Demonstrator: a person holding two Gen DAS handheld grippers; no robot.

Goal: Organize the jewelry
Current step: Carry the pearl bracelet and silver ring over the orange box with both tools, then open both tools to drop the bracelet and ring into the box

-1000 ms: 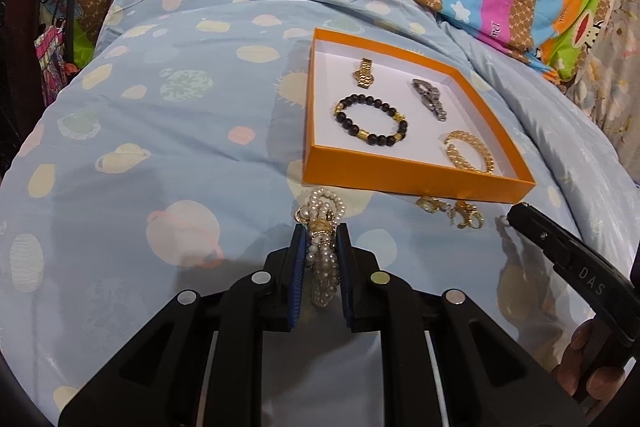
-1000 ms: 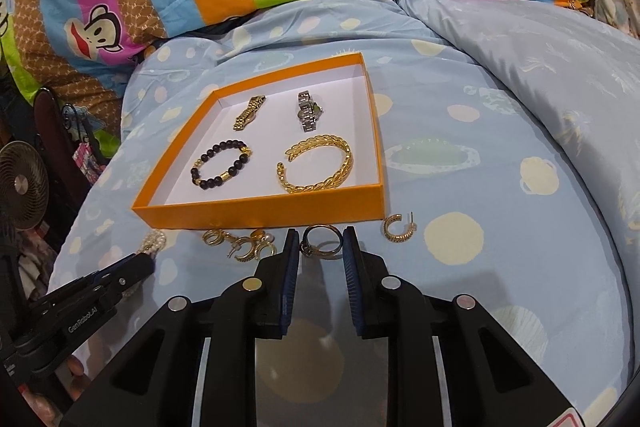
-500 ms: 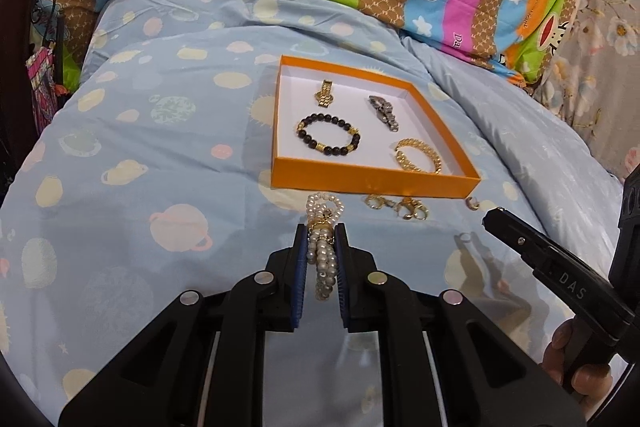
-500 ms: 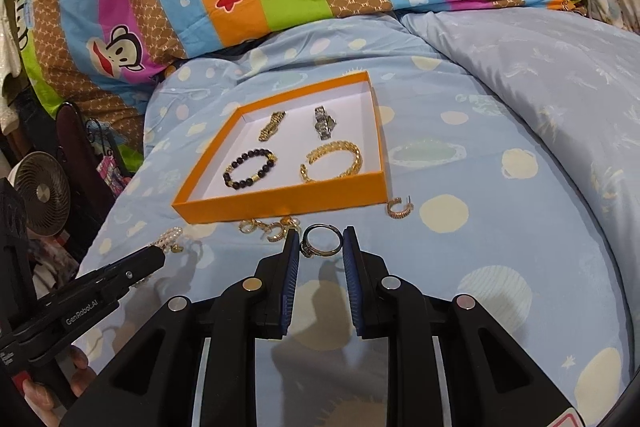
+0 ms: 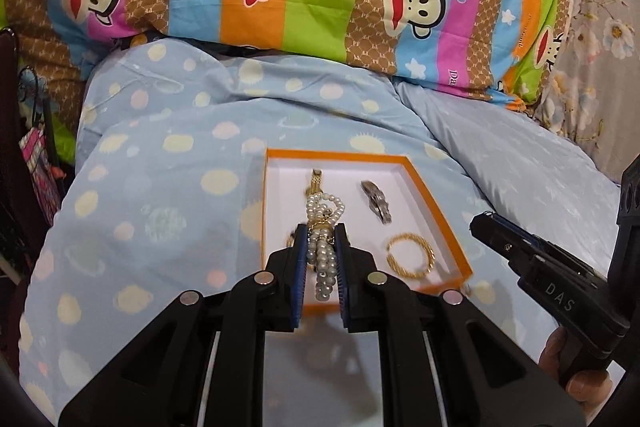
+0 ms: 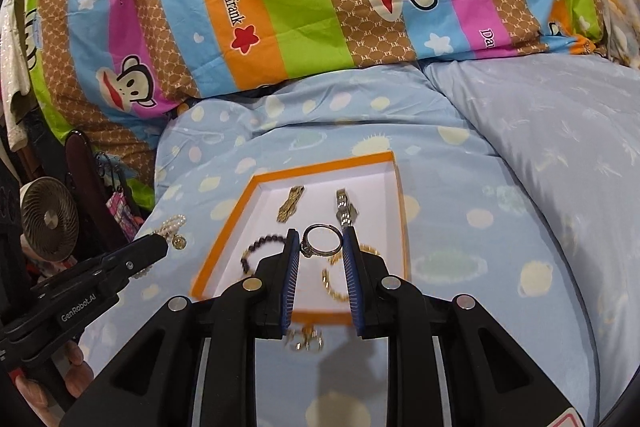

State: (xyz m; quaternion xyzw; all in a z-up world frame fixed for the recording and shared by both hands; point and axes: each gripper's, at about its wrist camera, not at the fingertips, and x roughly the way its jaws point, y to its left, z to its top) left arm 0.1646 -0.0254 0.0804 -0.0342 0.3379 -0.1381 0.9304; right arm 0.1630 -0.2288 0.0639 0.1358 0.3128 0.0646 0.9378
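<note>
Left hand-held gripper (image 5: 319, 227) is clamped on a pearl bracelet (image 5: 323, 227), held above the orange tray (image 5: 424, 183) at lower centre of the left wrist view. Right hand-held gripper (image 6: 321, 241) pinches a silver ring (image 6: 322, 240) over the same tray (image 6: 398, 187). Inside the tray lie a gold chain bracelet (image 5: 411, 255), a silver watch (image 5: 376, 201), a dark bead bracelet (image 6: 260, 254) and a gold piece (image 6: 291, 209). Gold earrings (image 6: 306, 339) sit on the blue bed cover (image 6: 500, 227) just below the tray's near edge.
</note>
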